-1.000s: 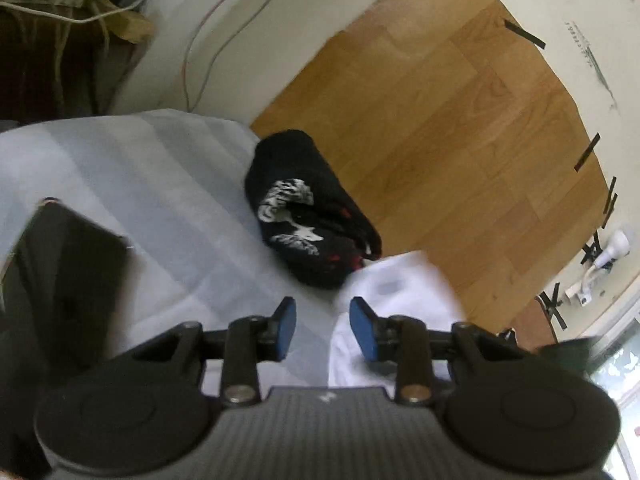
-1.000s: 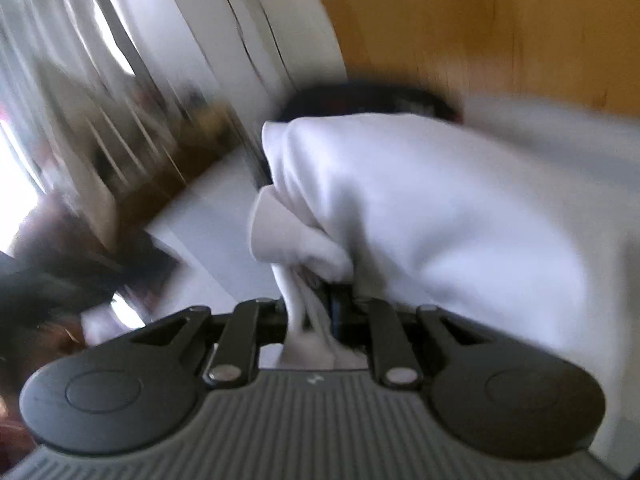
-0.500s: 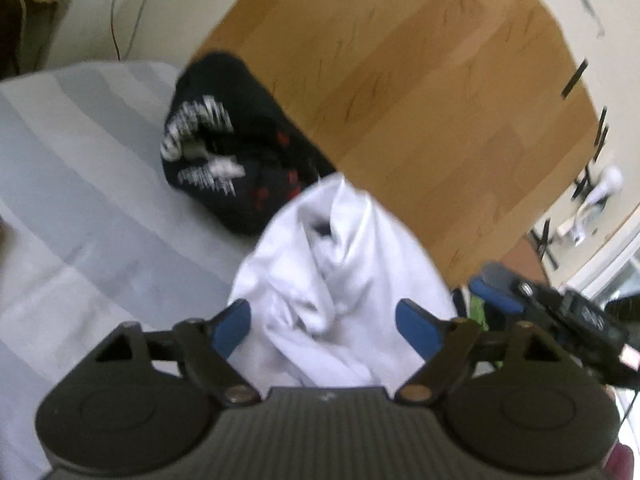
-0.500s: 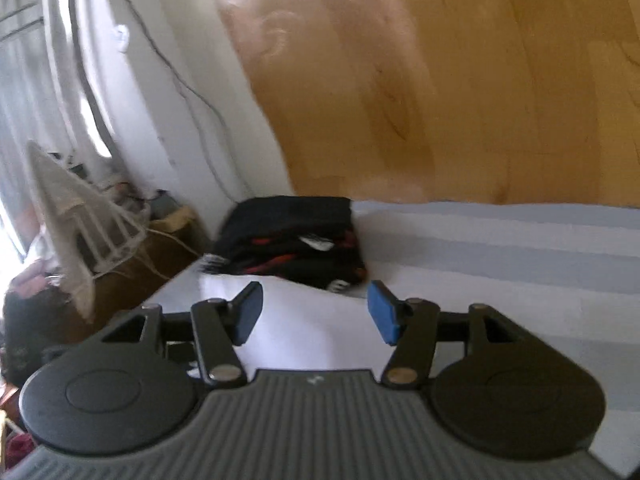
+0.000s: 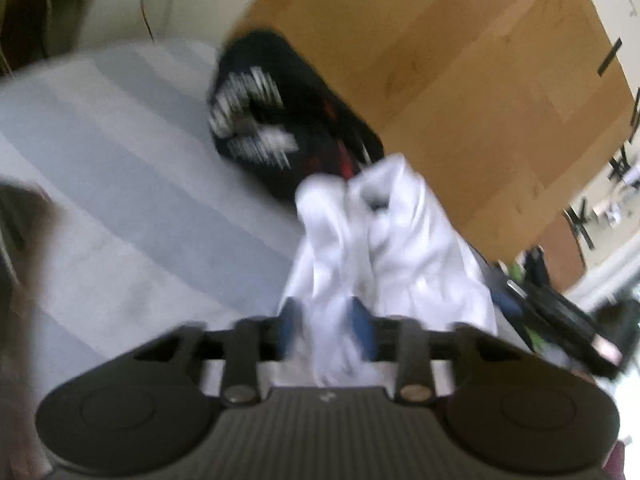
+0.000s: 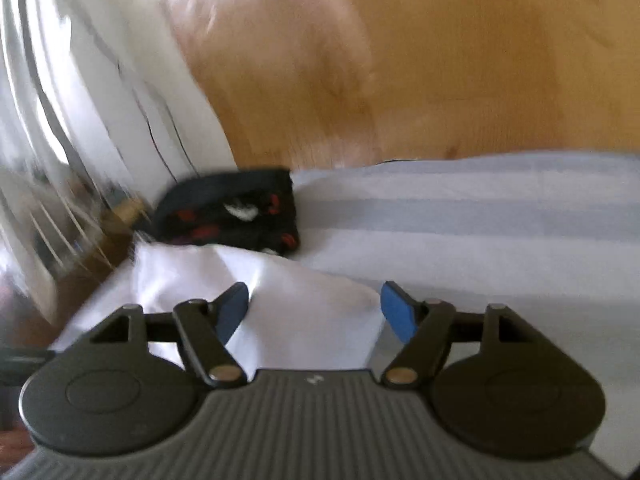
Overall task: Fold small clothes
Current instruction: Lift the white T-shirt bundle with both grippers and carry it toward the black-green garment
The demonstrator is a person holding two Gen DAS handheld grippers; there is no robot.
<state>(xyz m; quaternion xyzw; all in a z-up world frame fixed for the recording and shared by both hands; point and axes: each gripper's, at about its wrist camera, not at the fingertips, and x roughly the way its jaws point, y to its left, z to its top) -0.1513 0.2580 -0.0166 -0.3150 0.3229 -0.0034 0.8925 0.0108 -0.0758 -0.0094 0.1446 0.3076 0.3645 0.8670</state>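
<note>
A crumpled white garment point(image 5: 392, 248) lies on the grey-striped bed sheet point(image 5: 120, 184). My left gripper point(image 5: 326, 330) is shut on a bunch of its white cloth, between the blue pads. In the right wrist view the same white garment point(image 6: 304, 312) lies under and between the fingers of my right gripper point(image 6: 314, 312), which is open and holds nothing. A folded black garment with white and red print point(image 5: 280, 120) sits just beyond the white one near the bed's edge; it also shows in the right wrist view point(image 6: 232, 212).
The wooden floor point(image 5: 460, 60) lies past the bed's edge. The right gripper's body point(image 5: 560, 320) shows at the right of the left wrist view. A dark object point(image 5: 16, 216) sits on the sheet at the far left. White curtains point(image 6: 48, 100) hang at the left.
My right gripper let go of the white garment and opened wide. My left gripper opened over the white garment, then closed on a bunch of it.
</note>
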